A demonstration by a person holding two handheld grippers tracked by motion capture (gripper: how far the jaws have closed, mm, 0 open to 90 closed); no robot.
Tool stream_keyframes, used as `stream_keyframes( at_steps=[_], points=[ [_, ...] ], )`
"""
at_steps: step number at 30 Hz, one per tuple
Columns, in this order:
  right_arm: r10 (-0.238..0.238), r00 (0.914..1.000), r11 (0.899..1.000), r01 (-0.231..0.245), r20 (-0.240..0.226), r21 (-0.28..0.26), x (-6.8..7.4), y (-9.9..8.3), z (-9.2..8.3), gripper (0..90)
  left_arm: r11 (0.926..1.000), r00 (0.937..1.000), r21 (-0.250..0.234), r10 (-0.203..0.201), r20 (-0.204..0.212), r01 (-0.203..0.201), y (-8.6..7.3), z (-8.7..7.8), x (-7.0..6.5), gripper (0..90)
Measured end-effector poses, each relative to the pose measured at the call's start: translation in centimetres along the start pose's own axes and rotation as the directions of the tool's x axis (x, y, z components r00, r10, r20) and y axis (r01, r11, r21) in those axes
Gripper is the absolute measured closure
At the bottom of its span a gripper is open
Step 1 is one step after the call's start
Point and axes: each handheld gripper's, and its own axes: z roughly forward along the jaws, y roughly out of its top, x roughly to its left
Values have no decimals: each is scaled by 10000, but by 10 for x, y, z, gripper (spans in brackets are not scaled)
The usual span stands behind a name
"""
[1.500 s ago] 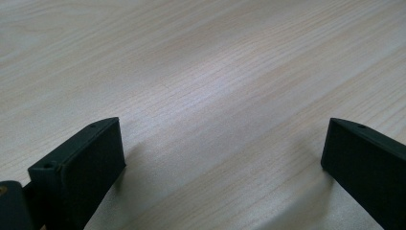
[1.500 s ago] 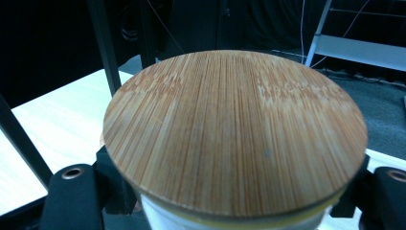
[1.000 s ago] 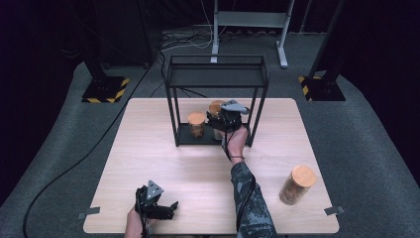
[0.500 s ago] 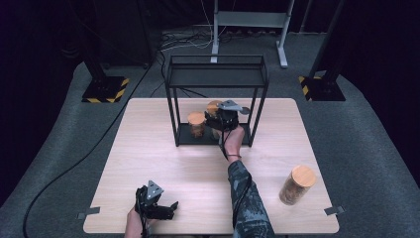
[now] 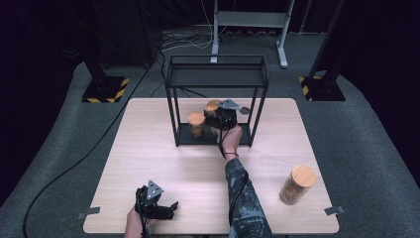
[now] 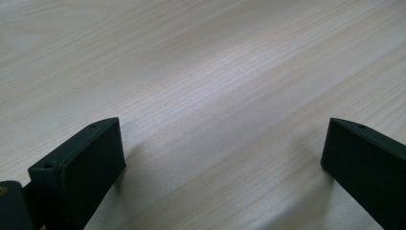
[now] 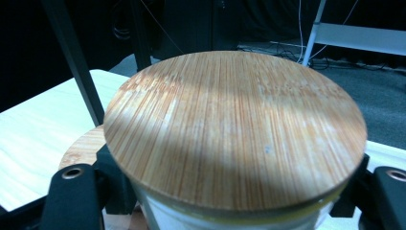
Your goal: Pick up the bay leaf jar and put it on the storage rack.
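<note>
On the wooden table (image 5: 163, 148) stands a black metal rack (image 5: 216, 84), and the work in hand looks like putting lidded jars onto its bottom shelf. The right gripper (image 5: 221, 119) reaches in under the rack's top shelf with its jaws clamped on a jar (image 7: 234, 129) just below its round bamboo lid; in the right gripper view the lid sits between the two black jaws. A second jar (image 5: 196, 124) already stands on the bottom shelf, just to the left of the held one, and its lid edge shows low beside the held jar in the right gripper view. Whether the held jar rests on the shelf yet cannot be told.

A third jar (image 5: 296, 184) stands well apart, near the table's right front corner, untouched. The left gripper (image 5: 163, 210) rests near the table's front edge with its jaws spread wide over bare wood, holding nothing.

By this reading, one jar is placed, one is being placed and must be released, and the one at the corner remains to be fetched.
</note>
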Motion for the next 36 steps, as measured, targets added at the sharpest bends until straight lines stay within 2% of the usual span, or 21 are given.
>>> stream_keyframes(
  at_steps=[16,36],
  points=[
    [17,10000,9997,-17,-7,-226,4,0,8,251,10000,10000,7,22,10,-22,0,0,0,2],
    [-36,10000,9998,36,28,-218,4,0,10,250,10000,10000,-15,1,11,-1,0,0,0,2]
  ],
)
